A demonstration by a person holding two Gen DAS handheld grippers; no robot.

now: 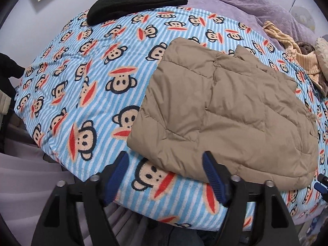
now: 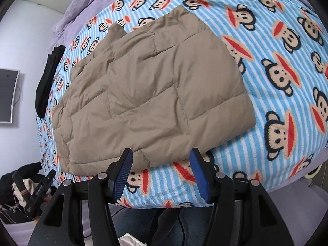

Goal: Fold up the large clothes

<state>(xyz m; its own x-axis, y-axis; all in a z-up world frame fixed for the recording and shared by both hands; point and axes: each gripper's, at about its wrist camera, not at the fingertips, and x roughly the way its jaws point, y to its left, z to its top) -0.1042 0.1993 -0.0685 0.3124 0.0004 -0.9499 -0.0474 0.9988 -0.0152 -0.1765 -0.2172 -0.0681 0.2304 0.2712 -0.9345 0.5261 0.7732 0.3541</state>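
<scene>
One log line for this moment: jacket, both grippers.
tan puffer jacket: folded, flat on monkey blanket | left gripper: open, empty | right gripper: open, empty

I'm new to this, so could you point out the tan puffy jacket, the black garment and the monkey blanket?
Tan jacket [image 2: 151,94]: right wrist view, middle quilted panel.
Black garment [image 1: 135,4]: left wrist view, its centre.
Monkey blanket [image 1: 82,78]: left wrist view, bare striped part.

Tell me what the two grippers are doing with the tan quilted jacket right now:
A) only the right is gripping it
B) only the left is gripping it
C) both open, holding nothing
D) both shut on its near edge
C: the left gripper and right gripper both show spread jaws with nothing between them, while the folded tan quilted jacket lies flat on the monkey-print blanket.
</scene>
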